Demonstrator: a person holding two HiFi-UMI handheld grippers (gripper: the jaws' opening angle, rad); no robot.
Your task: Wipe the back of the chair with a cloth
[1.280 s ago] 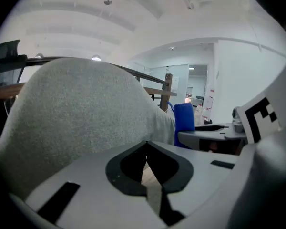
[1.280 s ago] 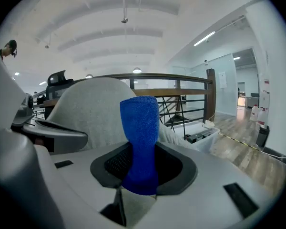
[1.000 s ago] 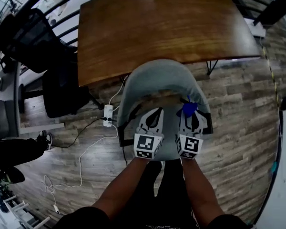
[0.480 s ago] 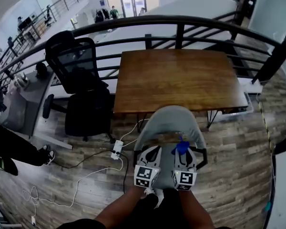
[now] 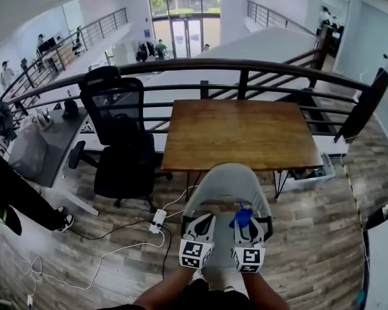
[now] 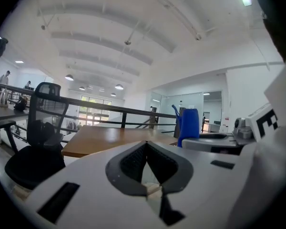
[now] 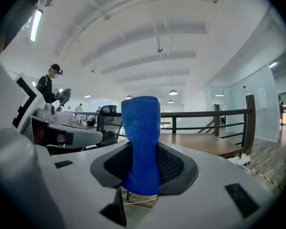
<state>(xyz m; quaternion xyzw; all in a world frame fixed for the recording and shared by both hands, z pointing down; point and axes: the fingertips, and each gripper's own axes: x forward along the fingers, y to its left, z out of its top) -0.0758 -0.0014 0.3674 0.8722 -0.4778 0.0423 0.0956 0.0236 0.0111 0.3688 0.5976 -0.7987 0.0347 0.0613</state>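
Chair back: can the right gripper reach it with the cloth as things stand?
Probably yes. The right gripper, shut on the blue cloth, is right over the grey chair in the head view, with nothing seen between them.

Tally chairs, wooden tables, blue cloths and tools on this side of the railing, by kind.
Chairs: 2 (grey chair, black office chair)
Wooden table: 1
Blue cloth: 1
Tools: 2 (left tool, right tool)
Total: 6
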